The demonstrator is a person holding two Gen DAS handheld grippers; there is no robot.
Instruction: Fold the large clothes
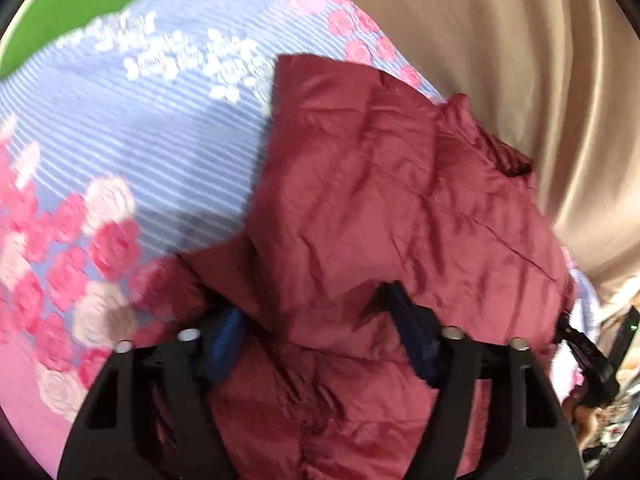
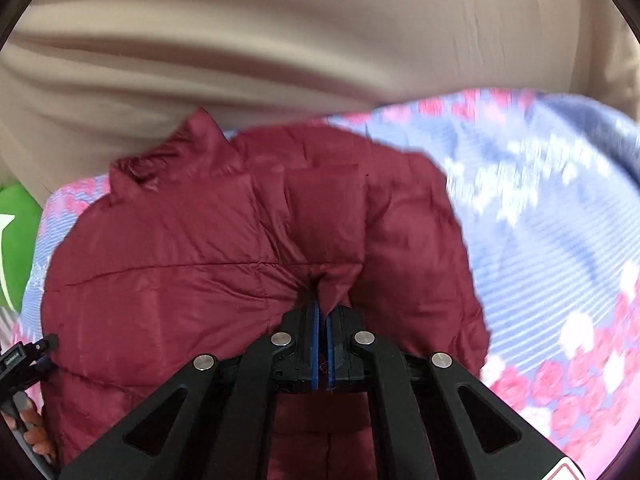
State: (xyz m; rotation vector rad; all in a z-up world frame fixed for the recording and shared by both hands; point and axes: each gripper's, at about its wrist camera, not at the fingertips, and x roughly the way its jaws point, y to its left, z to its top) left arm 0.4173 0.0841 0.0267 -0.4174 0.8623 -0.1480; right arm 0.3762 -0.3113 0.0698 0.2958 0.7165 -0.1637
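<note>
The dark red jacket (image 1: pixel 400 208) lies on the flowered bedspread (image 1: pixel 132 140), bunched between the left gripper (image 1: pixel 320 336), whose parted jaws straddle it without pinching. The right gripper (image 2: pixel 323 320) is clamped tight on a jacket fold.

Floral bedspread (image 1: pixel 132 128) (blue-striped) before beige curtain (image 2: pixel 240 40).
</note>
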